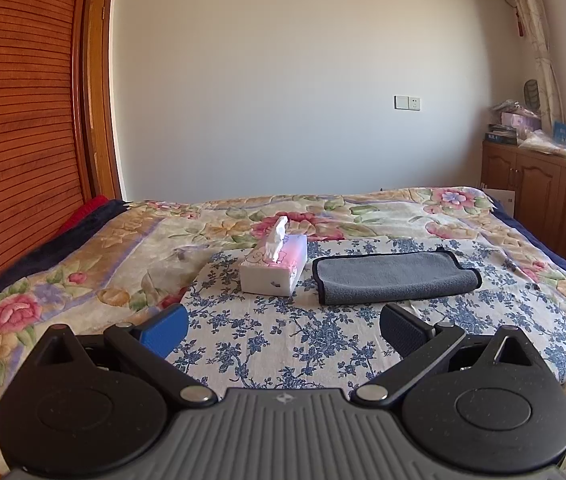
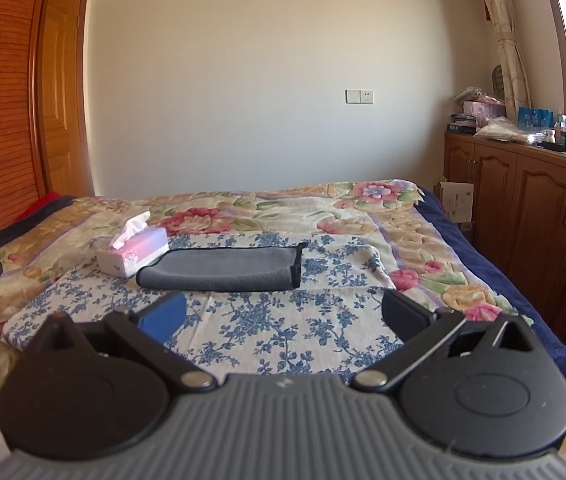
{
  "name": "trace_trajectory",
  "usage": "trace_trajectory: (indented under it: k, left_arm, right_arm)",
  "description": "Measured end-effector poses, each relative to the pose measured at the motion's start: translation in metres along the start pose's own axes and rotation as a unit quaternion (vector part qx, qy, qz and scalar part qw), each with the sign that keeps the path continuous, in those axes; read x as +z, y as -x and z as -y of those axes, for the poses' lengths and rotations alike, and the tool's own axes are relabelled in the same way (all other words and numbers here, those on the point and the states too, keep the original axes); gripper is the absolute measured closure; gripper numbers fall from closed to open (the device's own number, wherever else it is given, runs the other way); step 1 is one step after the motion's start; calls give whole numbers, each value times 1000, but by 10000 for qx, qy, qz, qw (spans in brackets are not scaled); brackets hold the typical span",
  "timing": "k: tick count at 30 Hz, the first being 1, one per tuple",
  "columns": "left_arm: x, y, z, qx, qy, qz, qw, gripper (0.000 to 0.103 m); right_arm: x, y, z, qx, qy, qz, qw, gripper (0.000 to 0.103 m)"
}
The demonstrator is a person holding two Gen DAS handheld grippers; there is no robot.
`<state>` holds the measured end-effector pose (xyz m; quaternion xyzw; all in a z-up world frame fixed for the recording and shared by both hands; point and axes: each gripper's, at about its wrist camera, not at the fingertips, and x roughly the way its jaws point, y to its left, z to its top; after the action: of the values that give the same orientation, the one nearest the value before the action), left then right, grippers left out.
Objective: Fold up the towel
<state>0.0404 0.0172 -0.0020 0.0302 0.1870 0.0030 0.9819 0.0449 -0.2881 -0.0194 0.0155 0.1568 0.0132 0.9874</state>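
Observation:
A grey towel point(image 1: 397, 277) with dark trim lies folded into a long flat strip on a blue-flowered white cloth point(image 1: 283, 340) on the bed. It also shows in the right wrist view point(image 2: 223, 268). My left gripper point(image 1: 285, 330) is open and empty, held above the cloth a little short of the towel. My right gripper point(image 2: 283, 318) is open and empty too, in front of the towel's near edge. Neither gripper touches the towel.
A white and pink tissue box point(image 1: 275, 266) stands just left of the towel, also in the right wrist view point(image 2: 133, 254). A floral bedspread point(image 1: 83, 256) covers the bed. A wooden wardrobe point(image 1: 15, 120) is on the left, wooden cabinets point(image 2: 523, 208) with clutter on the right.

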Motion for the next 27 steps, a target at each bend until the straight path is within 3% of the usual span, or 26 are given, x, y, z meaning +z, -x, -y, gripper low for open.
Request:
trace_trajectory:
  k: [27]
  left_arm:
    - [1,1,5,-7,-205,44,9998,0]
  right_arm:
    - [-1,-1,-1,-15,4,-9,10000,0]
